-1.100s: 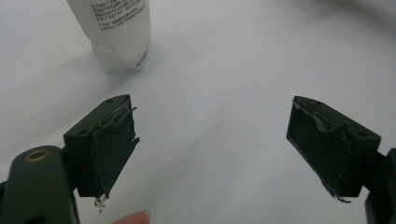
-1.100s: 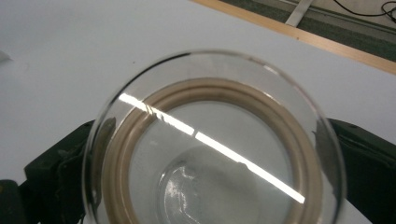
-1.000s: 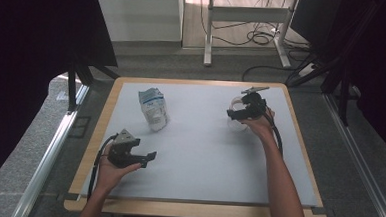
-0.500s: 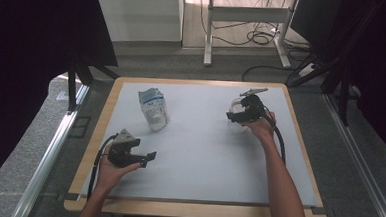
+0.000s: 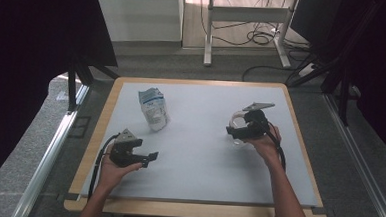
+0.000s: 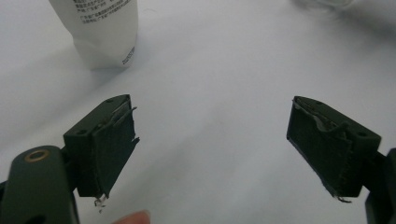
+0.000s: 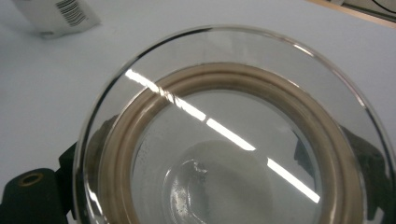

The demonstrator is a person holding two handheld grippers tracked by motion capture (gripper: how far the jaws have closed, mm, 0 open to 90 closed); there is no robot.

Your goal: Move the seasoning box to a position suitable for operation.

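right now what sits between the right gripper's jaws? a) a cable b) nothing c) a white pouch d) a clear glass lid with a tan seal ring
d: in the right gripper view the glass lid with its tan ring sits between the two black jaws.

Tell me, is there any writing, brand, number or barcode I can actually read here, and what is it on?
Nothing can be read as words.
White pouch: blue and dark print in the high view, too small to read.
White pouch: small black lines in the left gripper view, too blurred to read.
White pouch: a barcode, its digits unreadable.
Glass jar: no text.
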